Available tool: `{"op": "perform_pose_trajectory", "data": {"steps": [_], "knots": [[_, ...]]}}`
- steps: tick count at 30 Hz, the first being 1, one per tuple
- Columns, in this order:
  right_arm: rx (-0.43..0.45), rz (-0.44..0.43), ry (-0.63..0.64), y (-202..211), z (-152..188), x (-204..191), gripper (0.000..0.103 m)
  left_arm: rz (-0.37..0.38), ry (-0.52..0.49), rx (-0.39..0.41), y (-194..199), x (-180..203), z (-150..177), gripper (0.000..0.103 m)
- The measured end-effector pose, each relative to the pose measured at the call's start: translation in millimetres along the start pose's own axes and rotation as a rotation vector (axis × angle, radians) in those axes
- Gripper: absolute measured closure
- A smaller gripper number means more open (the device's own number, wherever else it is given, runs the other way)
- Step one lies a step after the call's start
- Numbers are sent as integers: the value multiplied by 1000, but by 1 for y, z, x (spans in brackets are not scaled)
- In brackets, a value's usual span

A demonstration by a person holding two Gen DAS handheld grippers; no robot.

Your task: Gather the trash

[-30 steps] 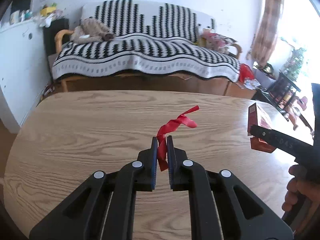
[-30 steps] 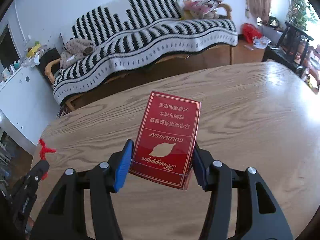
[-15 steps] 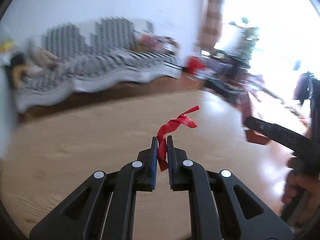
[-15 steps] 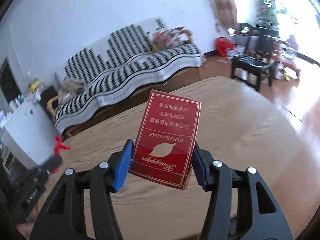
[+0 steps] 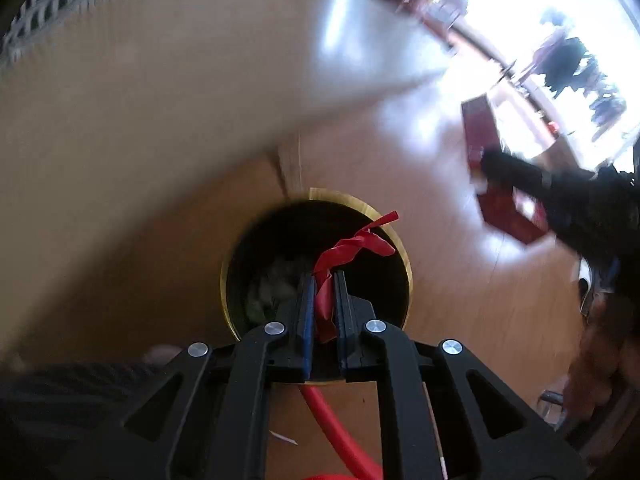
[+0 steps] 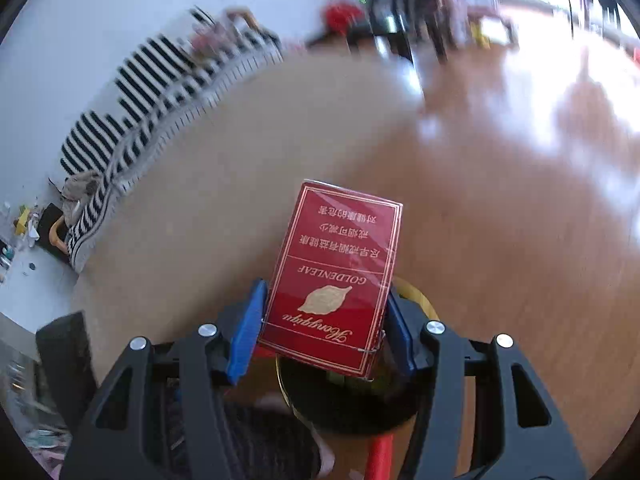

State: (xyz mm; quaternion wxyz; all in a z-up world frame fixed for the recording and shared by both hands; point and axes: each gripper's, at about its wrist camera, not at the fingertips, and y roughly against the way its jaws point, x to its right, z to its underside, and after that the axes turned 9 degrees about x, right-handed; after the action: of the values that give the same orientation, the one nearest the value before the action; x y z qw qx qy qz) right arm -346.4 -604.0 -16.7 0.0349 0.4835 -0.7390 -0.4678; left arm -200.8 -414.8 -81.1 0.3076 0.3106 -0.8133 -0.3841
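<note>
Wooden floorboards (image 5: 460,320) fill the lower part of both views, glossy with window glare at the far right, and a round dark trash bin (image 5: 406,256) with a brass-coloured rim stands on them beside the pale tabletop edge (image 5: 160,100).

In the left wrist view the left gripper (image 5: 321,280) is clenched on a twisted red ribbon scrap (image 5: 352,246), whose free end curls up and to the right over the bin's mouth; crumpled pale waste (image 5: 276,288) lies inside at the left. The right gripper (image 6: 326,308) clamps a red Goldenleaf cigarette pack (image 6: 336,264) by its long sides — the bin's rim (image 6: 420,298) peeks out just behind and below it.

The step in hand looks like dropping both items. The ribbon sits over the opening already, so easing the left jaws apart with the tips pointed down should let it fall clear; its curled end nears the right rim and could catch there. The pack seems to hang nearer the rim than the centre, so a small move over the mouth before letting go would be safer.

Room is tight near the bin: a red hose or cord (image 5: 340,436) crosses the floor on the near side, and the table edge stands close on the left.
</note>
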Motion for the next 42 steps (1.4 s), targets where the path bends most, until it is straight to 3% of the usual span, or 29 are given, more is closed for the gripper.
{"op": "perform_pose_trajectory", "data": {"steps": [3,6,9,14,20,24,25,26,27,28,31,34,35,38,40,42], "knots": [[-145,25,-118,-43,29,42,48,-5,24,-85,-37,0,12,95],[-226,14,-224,-66,48,70,48,-9,5,-112,-52,1,9,95],[-235,27,-224,-69,53,76,48,-20,-24,-151,-64,0,11,95],[-222,64,-180,-65,48,67,48,-17,-64,-147,-70,12,19,95],[-230,40,-233,-64,40,78,48,-19,-77,-145,-68,14,17,95],[-240,-24,-323,-69,35,85,44,-20,-68,-151,-67,14,15,94],[-245,-37,-348,-72,33,84,40,-31,-61,-164,-69,13,15,86],[-249,-44,-379,-73,32,86,21,-36,-51,-180,-72,11,15,74],[-240,-51,-396,-72,31,86,6,-31,-25,-191,-74,8,16,28],[-230,-57,-409,-70,29,86,7,-19,-8,-185,-74,6,16,8],[-178,-52,-404,-58,19,85,7,35,5,-135,-64,8,13,7],[-61,-16,-330,-34,4,80,7,21,-6,-43,-42,12,6,7],[13,5,-279,-21,-3,75,7,-17,-24,27,-26,14,1,7],[193,74,-87,9,-21,48,7,-134,-118,335,45,21,-19,6],[284,86,67,24,-35,13,7,-214,-162,413,74,18,-33,6],[296,74,199,24,-47,-27,7,-283,-166,435,96,4,-48,6]]}}
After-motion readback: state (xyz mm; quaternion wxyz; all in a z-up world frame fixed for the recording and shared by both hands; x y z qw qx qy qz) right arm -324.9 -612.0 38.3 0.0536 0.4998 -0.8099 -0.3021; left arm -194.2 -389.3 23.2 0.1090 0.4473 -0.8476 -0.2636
